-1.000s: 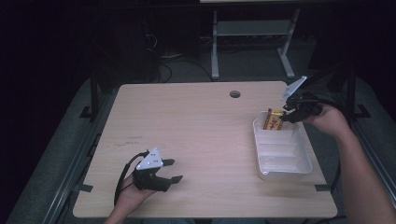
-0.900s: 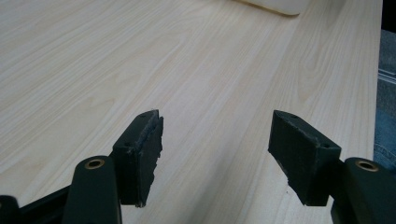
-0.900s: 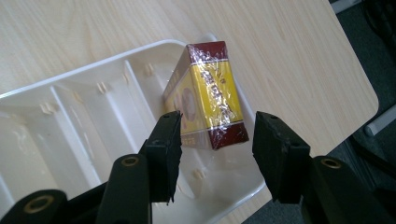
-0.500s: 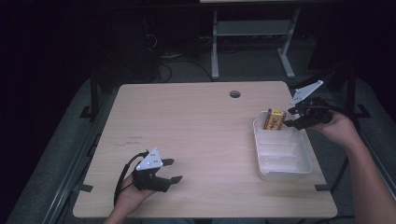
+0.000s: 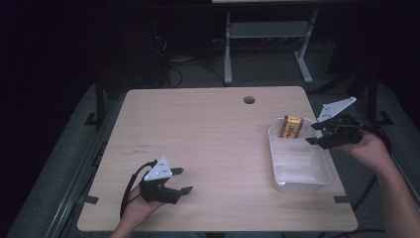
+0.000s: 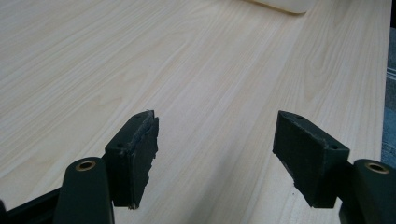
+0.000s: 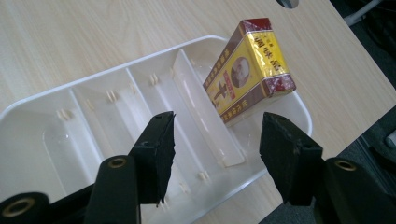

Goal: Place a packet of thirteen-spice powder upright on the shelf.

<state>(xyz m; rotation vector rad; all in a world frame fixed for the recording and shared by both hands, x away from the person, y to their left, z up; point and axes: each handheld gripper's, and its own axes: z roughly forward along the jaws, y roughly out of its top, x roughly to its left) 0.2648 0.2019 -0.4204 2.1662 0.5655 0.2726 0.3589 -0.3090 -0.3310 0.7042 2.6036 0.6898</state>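
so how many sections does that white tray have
3. The yellow box stands tilted in the end section of the tray, farthest from the person; the middle and near sections look empty. Dividers show clearly in the right gripper view.

Pale wooden table (image 5: 213, 139) carries a white divided tray (image 5: 317, 173), apparently plastic.
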